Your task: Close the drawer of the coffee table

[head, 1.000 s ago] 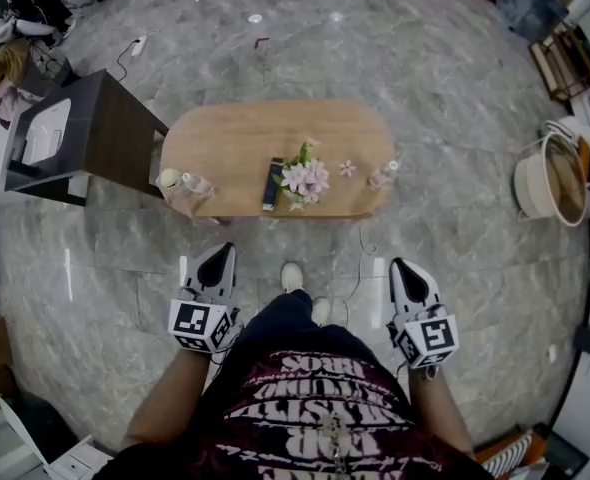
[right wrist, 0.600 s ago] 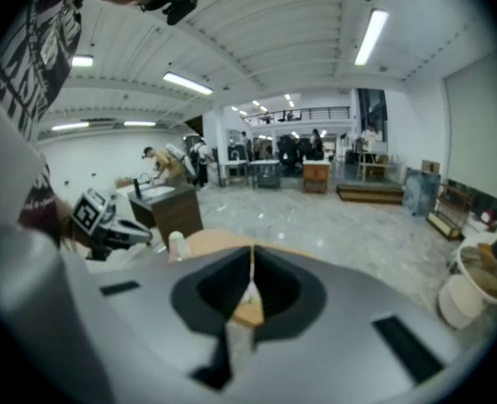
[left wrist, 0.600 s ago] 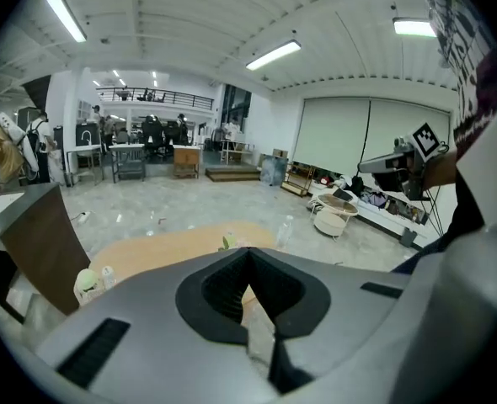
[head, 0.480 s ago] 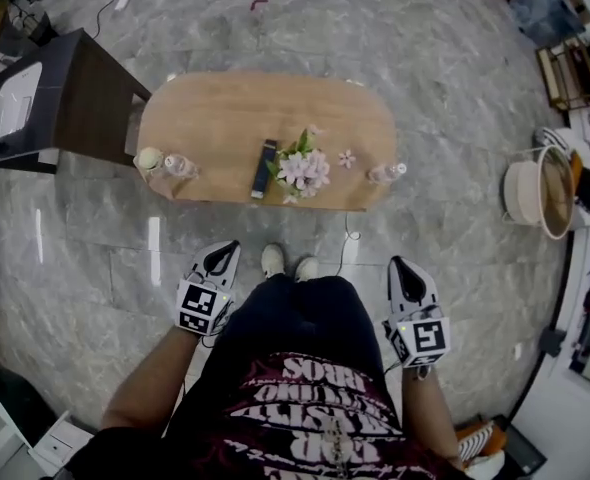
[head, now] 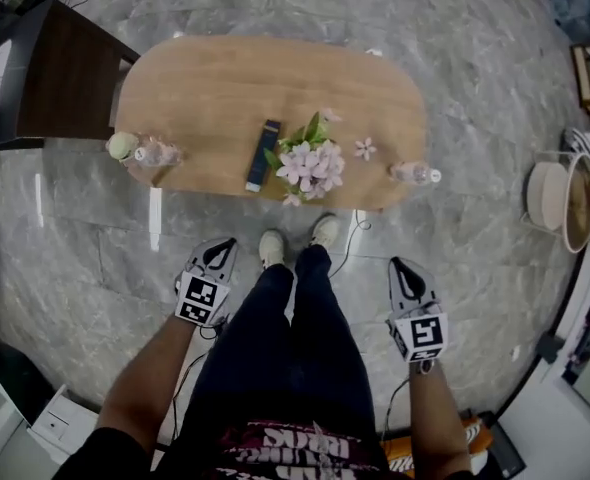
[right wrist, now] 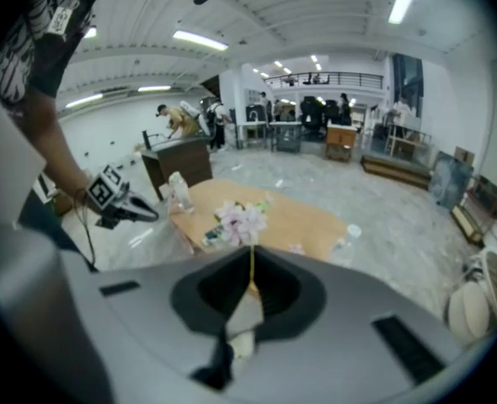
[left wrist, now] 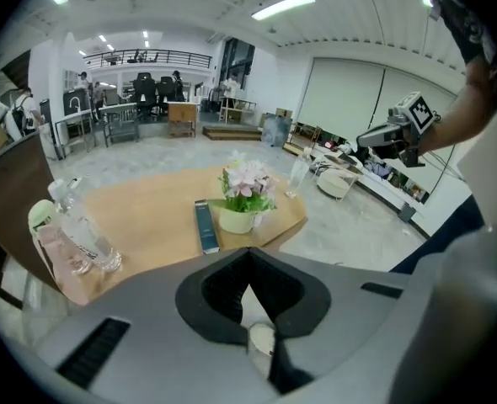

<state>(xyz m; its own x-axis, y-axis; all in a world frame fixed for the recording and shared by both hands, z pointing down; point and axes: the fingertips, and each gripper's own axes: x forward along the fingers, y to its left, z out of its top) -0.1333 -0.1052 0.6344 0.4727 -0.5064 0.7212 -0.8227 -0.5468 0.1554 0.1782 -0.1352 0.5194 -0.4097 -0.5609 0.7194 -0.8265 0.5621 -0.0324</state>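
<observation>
The oval wooden coffee table (head: 225,78) stands just beyond the person's shoes. At its near left corner a pinkish-brown ledge (head: 145,171) juts out under two clear bottles (head: 155,154); it looks like the pulled-out drawer, but I cannot tell for sure. My left gripper (head: 220,251) hangs shut and empty left of the legs, short of the table. My right gripper (head: 399,267) is shut and empty on the right. In the left gripper view the closed jaws (left wrist: 248,263) point over the table (left wrist: 147,209). The right gripper view shows the same with its jaws (right wrist: 250,263).
On the table stand a pot of pink flowers (head: 310,163), a dark remote (head: 262,155) and a lying bottle (head: 413,174). A dark cabinet (head: 55,73) stands at the table's far left. A round white tub (head: 560,198) sits on the marble floor at the right. A cable (head: 350,243) runs near the shoes.
The table has grown larger and nearer in the head view. Both grippers have sunk beside the legs and stay shut. The person's feet have come up to the table's near edge.
</observation>
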